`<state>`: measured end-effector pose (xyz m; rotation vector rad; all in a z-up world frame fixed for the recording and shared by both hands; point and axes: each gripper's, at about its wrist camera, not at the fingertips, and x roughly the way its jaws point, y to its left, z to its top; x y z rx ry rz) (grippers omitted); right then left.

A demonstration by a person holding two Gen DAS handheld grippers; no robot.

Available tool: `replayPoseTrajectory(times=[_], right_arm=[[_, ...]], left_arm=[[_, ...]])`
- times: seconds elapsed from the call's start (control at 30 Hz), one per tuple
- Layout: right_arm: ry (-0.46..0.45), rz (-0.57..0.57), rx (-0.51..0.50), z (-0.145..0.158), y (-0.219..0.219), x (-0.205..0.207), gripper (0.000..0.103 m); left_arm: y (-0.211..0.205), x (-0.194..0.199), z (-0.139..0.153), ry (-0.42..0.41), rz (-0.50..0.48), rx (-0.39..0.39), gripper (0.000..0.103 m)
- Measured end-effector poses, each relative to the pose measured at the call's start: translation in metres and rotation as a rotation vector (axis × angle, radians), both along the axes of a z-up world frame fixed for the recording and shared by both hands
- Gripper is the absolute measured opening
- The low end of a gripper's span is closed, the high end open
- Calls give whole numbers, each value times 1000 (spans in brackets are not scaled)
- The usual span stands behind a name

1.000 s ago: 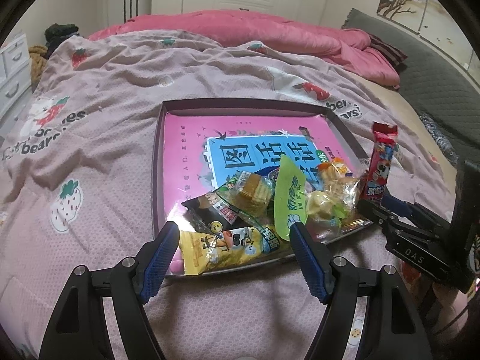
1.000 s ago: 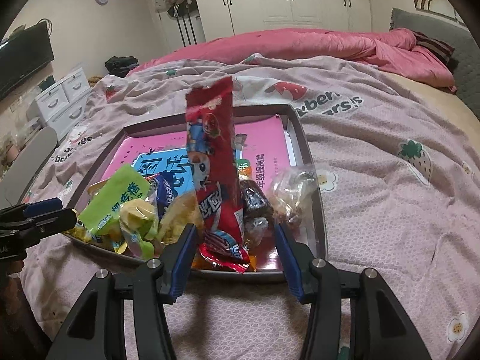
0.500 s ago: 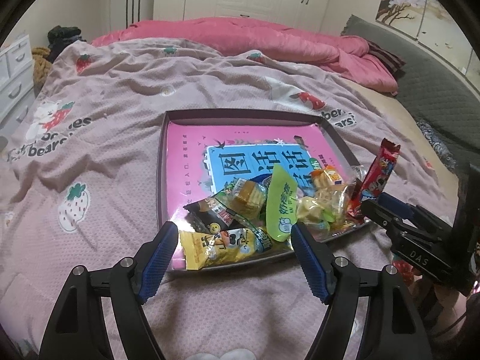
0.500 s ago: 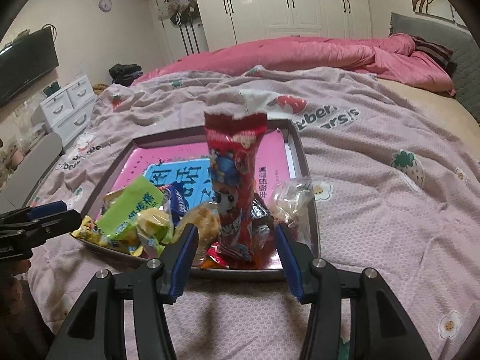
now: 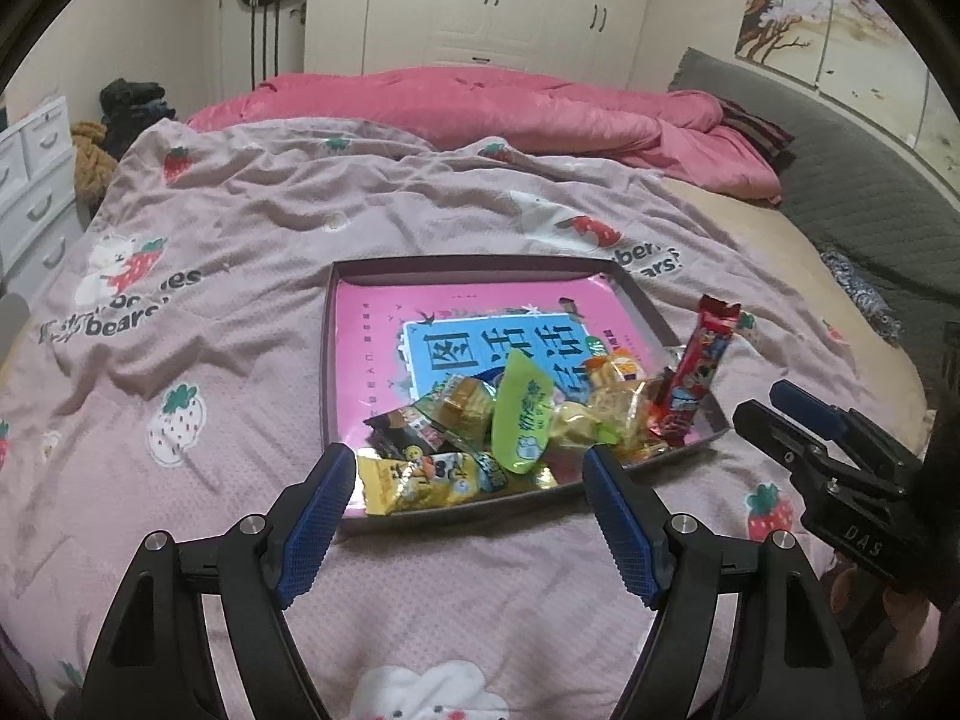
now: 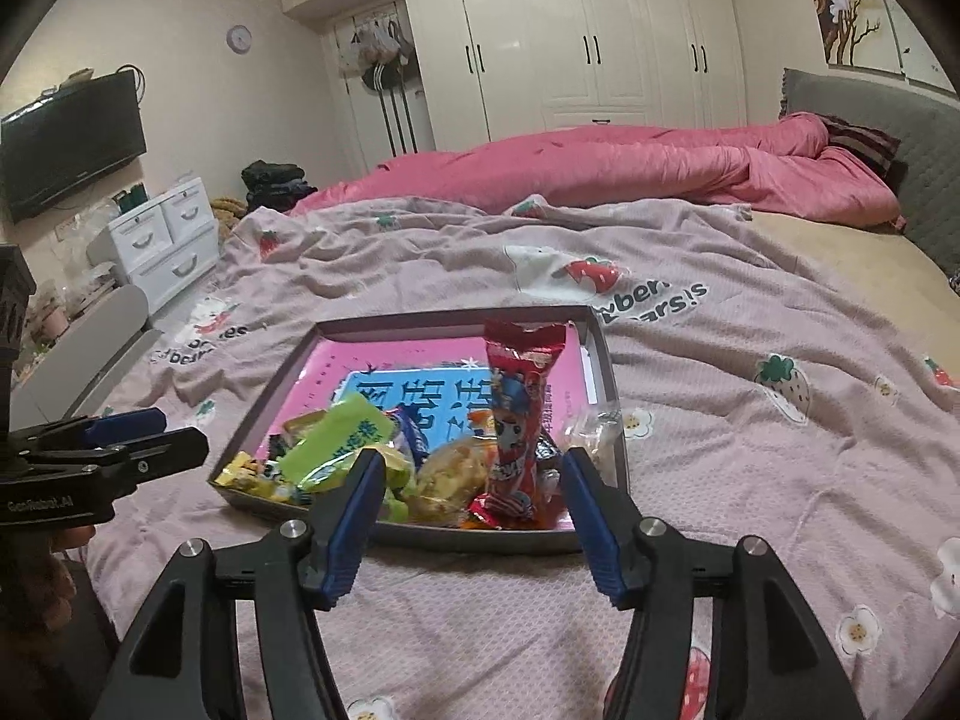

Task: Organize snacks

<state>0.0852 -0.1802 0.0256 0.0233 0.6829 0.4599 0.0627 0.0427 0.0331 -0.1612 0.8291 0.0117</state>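
Tray (image 5: 329,360) sits on the blanket (image 5: 210,240); snacks piled in its near end. Red packet (image 6: 521,420) stands nearly upright in the pile, long axis vertical, leaning slightly away, at the tray's right near corner (image 5: 699,384).

Right gripper (image 6: 474,516): jaws spread, nothing held; red packet straight ahead between the finger lines, just beyond the tips. Right is the nearer tool.

Left gripper (image 5: 465,510): jaws wide apart, empty; yellow packet (image 5: 420,483) and green packet (image 5: 522,420) ahead of it, lying flat.

Judgement: a pinch across the red packet's width from the right suits best
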Motion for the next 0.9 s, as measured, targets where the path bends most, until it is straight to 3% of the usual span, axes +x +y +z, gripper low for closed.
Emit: replayPoseTrajectory(times=[0.3, 0.43, 0.9], right_arm=[[-25, -11, 4, 8, 0, -17, 67], [-13, 0, -1, 6, 2, -25, 77], [-11, 14, -104, -6, 8, -59, 89]], left_arm=[[-11, -16, -2, 20, 17, -21, 80], [-15, -23, -5, 31, 22, -28, 80], [-24, -45, -22, 75, 24, -24, 80]])
